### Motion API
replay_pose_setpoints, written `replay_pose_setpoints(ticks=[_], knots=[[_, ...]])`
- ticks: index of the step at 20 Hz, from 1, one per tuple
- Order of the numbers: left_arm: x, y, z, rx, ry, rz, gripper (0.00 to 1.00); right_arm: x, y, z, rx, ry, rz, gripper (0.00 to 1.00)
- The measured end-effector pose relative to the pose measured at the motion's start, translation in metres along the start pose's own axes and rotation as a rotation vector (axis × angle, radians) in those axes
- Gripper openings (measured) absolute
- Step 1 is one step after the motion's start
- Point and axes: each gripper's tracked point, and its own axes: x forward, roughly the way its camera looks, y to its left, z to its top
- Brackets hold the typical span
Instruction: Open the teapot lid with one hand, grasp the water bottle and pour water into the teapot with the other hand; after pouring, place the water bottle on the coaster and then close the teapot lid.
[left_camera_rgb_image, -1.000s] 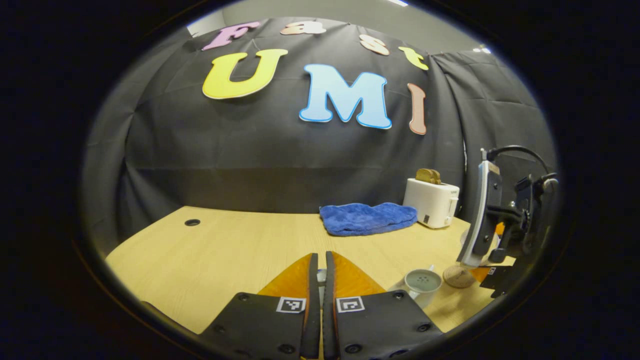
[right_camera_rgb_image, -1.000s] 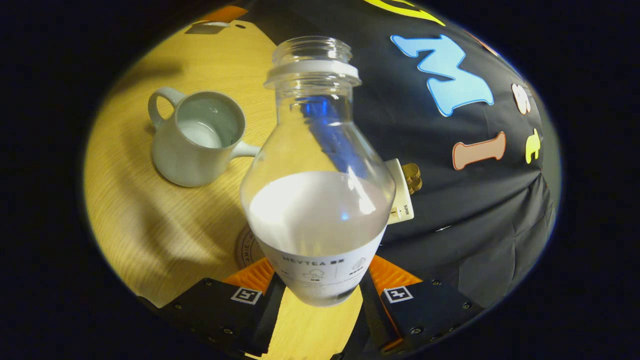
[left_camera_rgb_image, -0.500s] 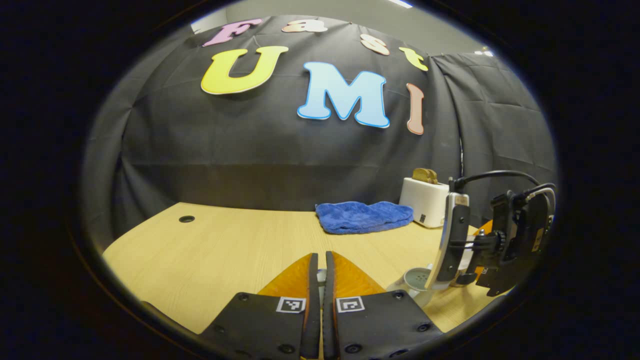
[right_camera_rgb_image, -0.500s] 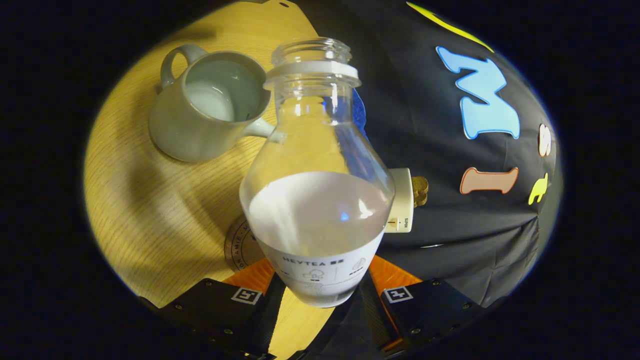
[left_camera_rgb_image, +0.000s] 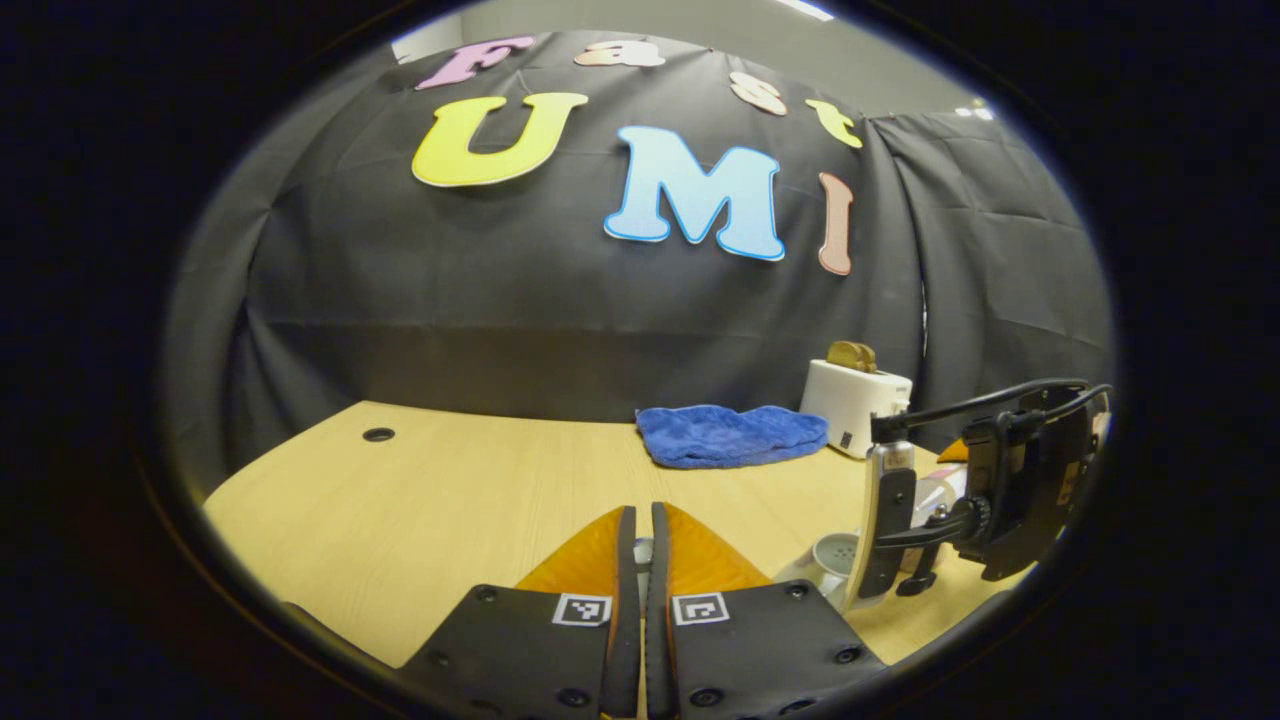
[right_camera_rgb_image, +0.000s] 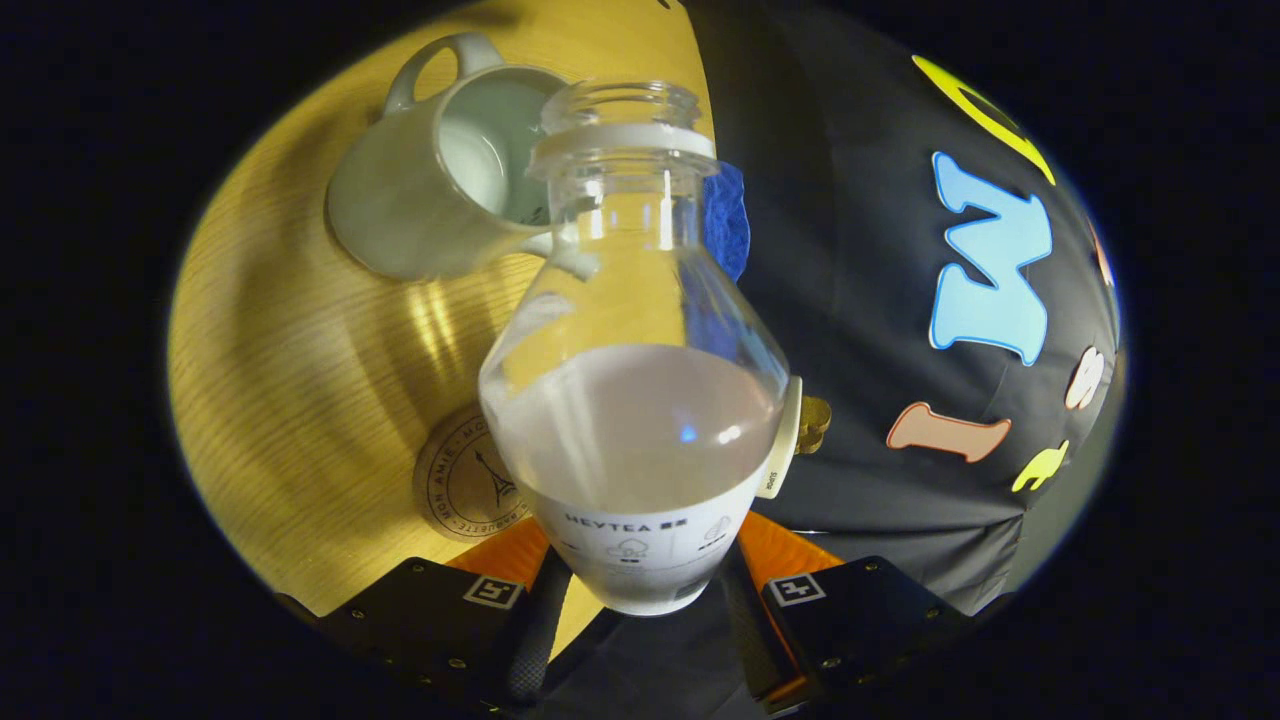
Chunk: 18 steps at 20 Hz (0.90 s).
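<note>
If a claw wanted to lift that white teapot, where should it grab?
Probably the looped handle of the white ceramic teapot, reached from the side opposite the spout: a thin ring two fingers can close on, while the round body looks too wide.

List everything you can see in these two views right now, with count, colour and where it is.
Teapot: one, pale grey-white, lid off, on the table beyond the bottle's mouth.
Water bottle: one, clear, uncapped, partly filled, tilted, held in the right tool.
Coaster: one, tan, on the table beside the bottle's base.
Cloth: one, blue, at the table's back.
Toaster: one, white, right of the cloth.
Table: one, light wood.
Left tool: one, fingers together; something small sits between the tips, unclear.
Right tool: one, clamping the bottle's base.
</note>
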Motion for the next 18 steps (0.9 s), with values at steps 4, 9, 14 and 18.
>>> replay_pose_setpoints(ticks=[4, 9, 14, 18], knots=[[0.000, 0.003, -0.003, -0.015, 0.002, 0.007, 0.08, -0.001, -0.008, 0.005, -0.090, -0.007, -0.033, 0.74], [0.000, 0.006, -0.006, -0.028, 0.000, 0.010, 0.08, -0.003, -0.014, 0.010, -0.176, -0.010, -0.061, 0.74], [0.002, 0.008, -0.008, -0.040, -0.004, 0.002, 0.09, -0.005, -0.028, 0.009, -0.238, 0.003, -0.080, 0.74], [0.003, 0.012, -0.011, -0.038, 0.001, 0.002, 0.08, -0.014, -0.035, 0.014, -0.296, -0.012, -0.110, 0.74]])
